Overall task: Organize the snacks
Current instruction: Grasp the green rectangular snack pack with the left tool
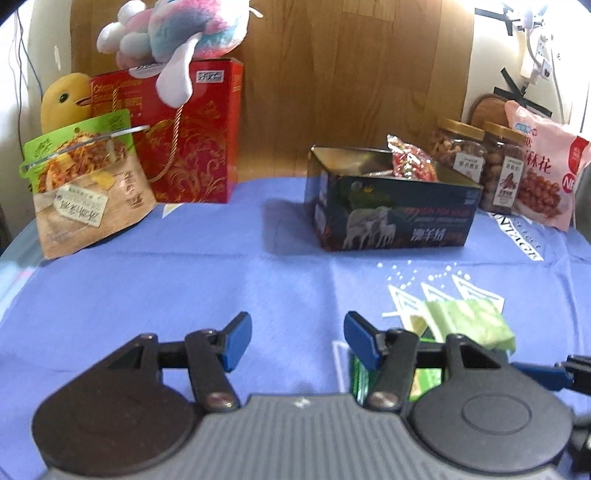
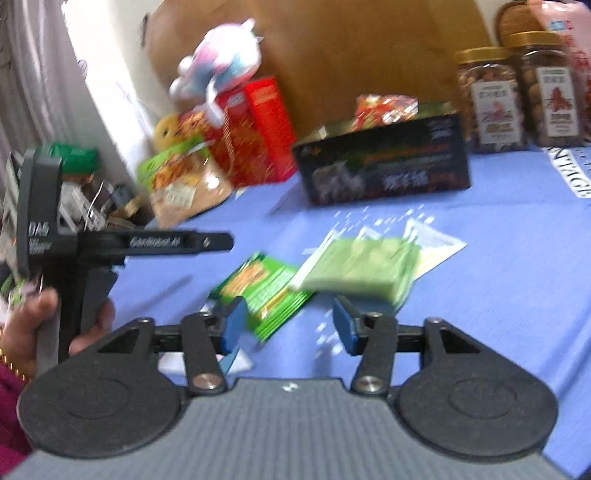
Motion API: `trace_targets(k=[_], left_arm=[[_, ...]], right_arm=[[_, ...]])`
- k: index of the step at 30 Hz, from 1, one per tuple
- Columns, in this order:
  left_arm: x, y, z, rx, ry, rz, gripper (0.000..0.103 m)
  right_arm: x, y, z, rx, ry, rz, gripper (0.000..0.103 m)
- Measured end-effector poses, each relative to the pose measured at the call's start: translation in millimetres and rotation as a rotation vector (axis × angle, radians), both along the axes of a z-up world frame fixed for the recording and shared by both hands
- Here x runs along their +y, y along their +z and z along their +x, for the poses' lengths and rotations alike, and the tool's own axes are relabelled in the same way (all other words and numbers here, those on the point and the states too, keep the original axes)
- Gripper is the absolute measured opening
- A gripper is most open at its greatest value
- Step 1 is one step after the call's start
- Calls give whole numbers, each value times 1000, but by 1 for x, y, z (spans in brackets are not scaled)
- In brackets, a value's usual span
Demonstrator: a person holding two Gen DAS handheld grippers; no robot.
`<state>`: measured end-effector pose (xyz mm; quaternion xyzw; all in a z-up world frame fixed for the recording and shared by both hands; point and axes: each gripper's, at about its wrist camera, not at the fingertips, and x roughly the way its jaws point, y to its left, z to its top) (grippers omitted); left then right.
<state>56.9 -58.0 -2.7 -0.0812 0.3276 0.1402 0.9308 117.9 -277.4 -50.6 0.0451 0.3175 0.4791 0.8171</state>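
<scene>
A dark open snack box (image 1: 391, 218) with a sheep picture stands on the blue cloth, a red snack packet (image 1: 410, 162) inside it. The box also shows in the right wrist view (image 2: 384, 162). A pale green packet (image 2: 358, 267) and a bright green packet (image 2: 264, 288) lie on the cloth just ahead of my right gripper (image 2: 288, 323), which is open and empty. My left gripper (image 1: 297, 339) is open and empty, with the pale green packet (image 1: 472, 321) to its right. The left gripper's body (image 2: 92, 251) shows at the left of the right wrist view.
A red gift box (image 1: 192, 136) with plush toys (image 1: 177, 33) and a noodle snack bag (image 1: 85, 184) stand at the back left. Two nut jars (image 1: 480, 158) and a pink snack bag (image 1: 546, 173) stand at the back right. A wooden panel (image 1: 351, 74) rises behind.
</scene>
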Motion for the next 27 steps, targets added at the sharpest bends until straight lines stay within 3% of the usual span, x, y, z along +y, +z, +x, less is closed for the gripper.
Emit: trace_targets(k=[10, 14, 18, 23, 25, 26, 27], left_arm=[[4, -8, -4, 20, 1, -11, 59], [15, -7, -9, 0, -41, -137, 59], [27, -8, -16, -43, -112, -324, 59], [19, -15, -9, -11, -190, -400, 59], [14, -24, -6, 14, -211, -432, 51], [11, -26, -8, 5, -224, -431, 46], [7, -27, -10, 8, -234, -423, 44]], right_arm=[[34, -4, -5, -80, 37, -110, 59], [38, -5, -6, -106, 37, -121, 59], [38, -5, -7, -112, 36, -120, 59], [44, -6, -8, -130, 39, -127, 58], [47, -6, -13, -156, 55, -143, 45], [48, -6, -17, -171, 62, -152, 31], [49, -6, -18, -182, 57, -160, 29]])
